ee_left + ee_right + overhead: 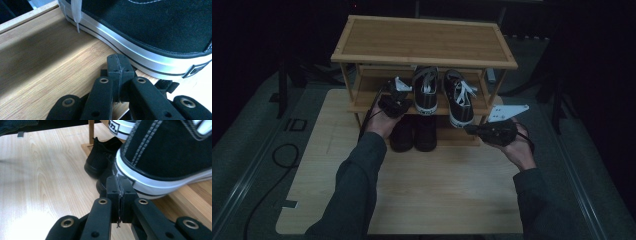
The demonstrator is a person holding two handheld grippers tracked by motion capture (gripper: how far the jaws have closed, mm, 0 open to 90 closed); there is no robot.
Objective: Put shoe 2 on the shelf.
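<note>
**Both grippers closed, nudging the sneakers on the middle shelf**

Dark surroundings frame a pale wooden table (422,190), and on it stands a bamboo shoe rack (422,42) with three levels. Two black-and-white sneakers sit on the middle shelf, heels toward me, and a pair of black shoes (414,134) rests on the bottom level below them.

I have the left gripper (395,100) beside the left sneaker (426,92), jaws pressed together with nothing between them; in the left gripper view the closed tips sit just by the white sole (140,57) on the shelf board (50,65). My guess is that closed jaws make a blunt pusher for straightening the shoe.

The right gripper (476,130) is likewise shut on nothing, its tips at the heel of the right sneaker (458,100), which overhangs the shelf edge and is angled. In the right gripper view the heel rubber (155,186) looks touching or nearly so. I judge this shoe needs pushing back and squaring with its mate.
</note>
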